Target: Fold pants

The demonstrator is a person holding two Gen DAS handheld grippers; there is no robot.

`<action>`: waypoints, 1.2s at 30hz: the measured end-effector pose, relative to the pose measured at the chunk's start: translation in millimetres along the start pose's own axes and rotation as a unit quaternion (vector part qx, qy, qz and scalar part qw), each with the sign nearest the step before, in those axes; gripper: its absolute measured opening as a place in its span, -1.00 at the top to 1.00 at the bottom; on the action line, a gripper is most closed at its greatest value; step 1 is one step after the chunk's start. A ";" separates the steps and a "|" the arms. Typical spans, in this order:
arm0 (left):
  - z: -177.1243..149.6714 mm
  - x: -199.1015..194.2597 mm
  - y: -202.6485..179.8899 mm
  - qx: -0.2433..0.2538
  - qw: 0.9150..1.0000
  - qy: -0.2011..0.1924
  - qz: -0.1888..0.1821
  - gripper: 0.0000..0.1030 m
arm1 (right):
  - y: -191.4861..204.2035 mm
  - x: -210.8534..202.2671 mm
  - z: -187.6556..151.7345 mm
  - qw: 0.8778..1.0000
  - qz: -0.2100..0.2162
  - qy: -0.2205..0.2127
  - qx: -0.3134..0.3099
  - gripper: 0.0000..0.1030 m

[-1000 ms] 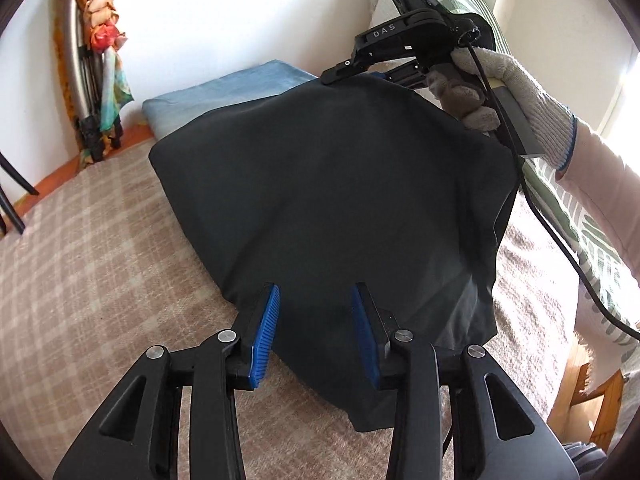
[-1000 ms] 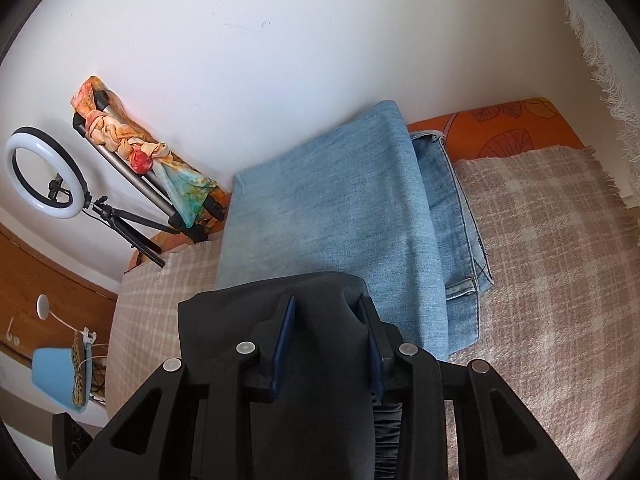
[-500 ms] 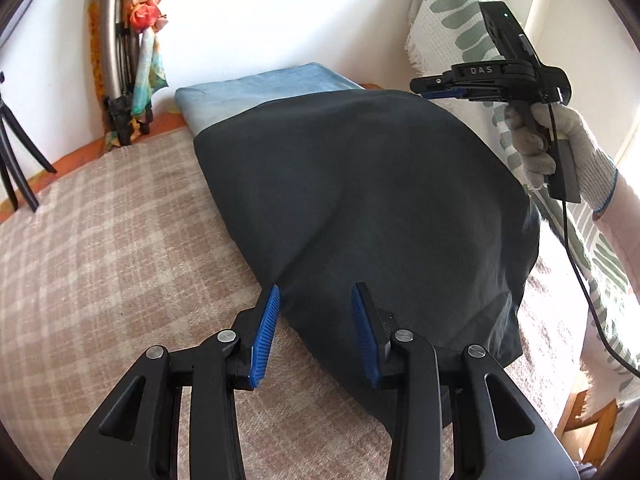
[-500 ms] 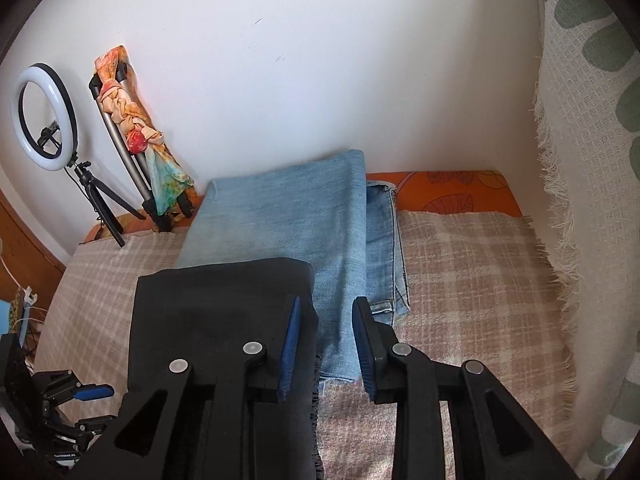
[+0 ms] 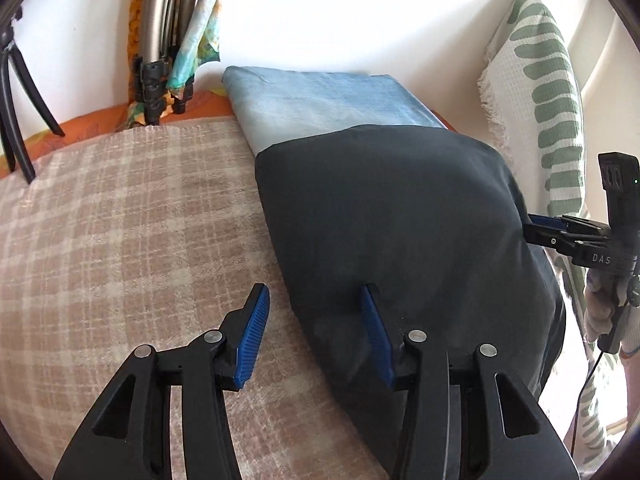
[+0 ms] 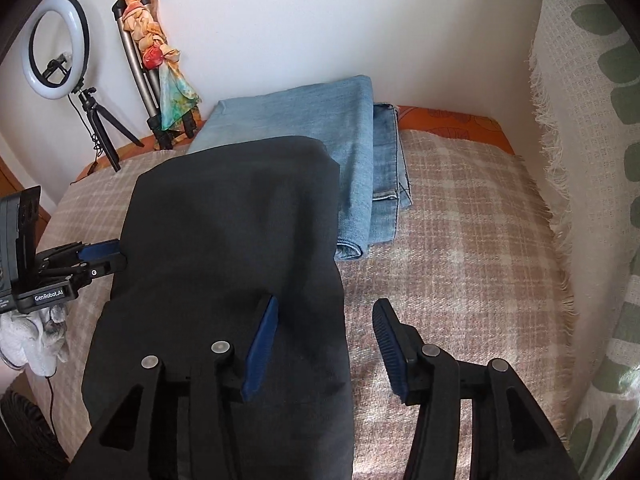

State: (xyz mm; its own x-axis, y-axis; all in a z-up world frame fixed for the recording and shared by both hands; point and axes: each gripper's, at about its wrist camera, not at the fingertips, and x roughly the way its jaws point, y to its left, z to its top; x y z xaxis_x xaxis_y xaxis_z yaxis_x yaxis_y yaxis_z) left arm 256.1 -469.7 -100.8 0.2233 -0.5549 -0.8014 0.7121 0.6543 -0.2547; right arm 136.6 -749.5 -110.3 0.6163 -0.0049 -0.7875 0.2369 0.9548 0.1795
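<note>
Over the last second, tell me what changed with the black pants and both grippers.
The right gripper let go of the black pants' far end, laid over the folded jeans, and drew back to the near right edge, jaws open. The left gripper shifted to straddle the left edge, jaws opening wider. The jeans and plaid blanket stayed put.

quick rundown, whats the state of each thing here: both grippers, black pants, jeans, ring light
left gripper: open, holding nothing
right gripper: open, holding nothing
black pants: folded, lying flat, far end overlapping the jeans
jeans: folded, lying on the blanket by the wall
ring light: upright on its tripod; lit or not, cannot tell
</note>
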 end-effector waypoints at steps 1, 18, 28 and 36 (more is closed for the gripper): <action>0.9 0.5 2.5 -0.006 1.000 0.002 -0.004 0.11 | -4.7 -0.7 -0.1 1.000 0.006 -0.001 0.002 -0.25; -20.9 3.1 6.8 -0.047 0.993 0.029 -0.102 -0.22 | -49.7 42.5 -18.4 0.957 0.276 -0.001 0.089 -0.60; -9.8 18.4 -7.4 -0.048 0.995 0.009 -0.085 0.50 | -7.3 33.7 -18.1 0.968 0.246 0.001 0.042 0.21; -13.0 -1.7 -30.4 0.006 0.998 -0.030 -0.050 0.78 | 30.6 -2.6 -17.8 0.987 0.158 -0.021 0.021 0.39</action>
State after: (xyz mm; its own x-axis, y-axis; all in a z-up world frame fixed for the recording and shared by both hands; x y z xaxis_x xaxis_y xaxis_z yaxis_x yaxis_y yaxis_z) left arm 225.5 -482.0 -98.7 0.1905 -0.6473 -0.7380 0.7410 0.5879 -0.3244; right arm 128.9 -715.0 -113.3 0.6947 0.2777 -0.6636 0.0579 0.8979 0.4363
